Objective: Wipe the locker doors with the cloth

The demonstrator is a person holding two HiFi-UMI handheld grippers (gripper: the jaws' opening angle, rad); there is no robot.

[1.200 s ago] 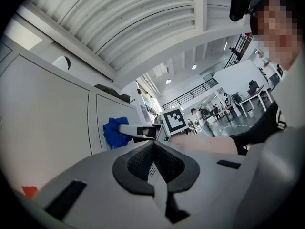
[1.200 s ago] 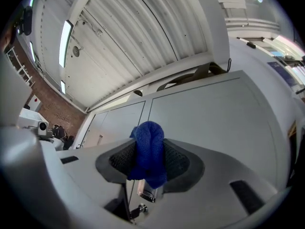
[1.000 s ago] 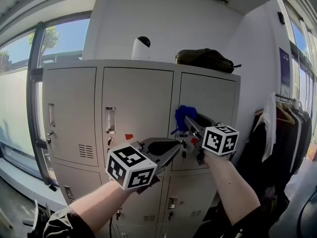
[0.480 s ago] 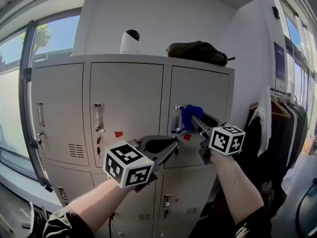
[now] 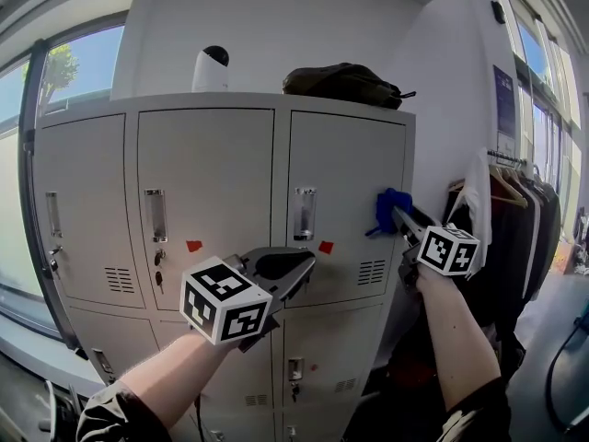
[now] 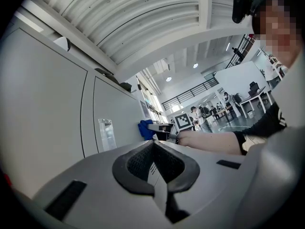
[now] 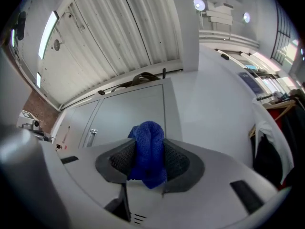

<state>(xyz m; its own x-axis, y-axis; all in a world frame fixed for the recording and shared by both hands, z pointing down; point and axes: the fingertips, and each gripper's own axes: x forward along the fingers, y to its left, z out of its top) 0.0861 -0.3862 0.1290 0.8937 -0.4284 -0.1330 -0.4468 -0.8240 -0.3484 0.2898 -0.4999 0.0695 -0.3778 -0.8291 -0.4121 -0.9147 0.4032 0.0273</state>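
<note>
Cloth (image 5: 390, 208), a blue bundle, is pinched between the jaws of the right gripper (image 5: 401, 219), with its loose end bulging out past the tips. It sits at the far right edge of the upper right locker door (image 5: 345, 168), level with that door's handle (image 5: 303, 213) and above the vent slots (image 5: 371, 272). Whether it presses on the metal or hangs just in front of it cannot be made out.

The left gripper (image 5: 307, 261) is clenched on nothing, its dark pads meeting at the tips. It is held low in front of the upper middle locker door (image 5: 207, 178), near the seam with the right door, and points to the right along the locker front.

A small red sticker (image 5: 193, 245) marks the middle door below its handle (image 5: 155, 215), and another red sticker (image 5: 325, 246) marks the right door. A third grey door (image 5: 78, 201) stands to the left, beside a tall window (image 5: 69, 67). Lower doors run beneath the upper row.

On top of the lockers stand a white rounded device (image 5: 211, 68) with a black cap and, to its right, a dark bag (image 5: 340, 83). Clothes on hangers (image 5: 492, 215) hang at the far right, past the locker side.
</note>
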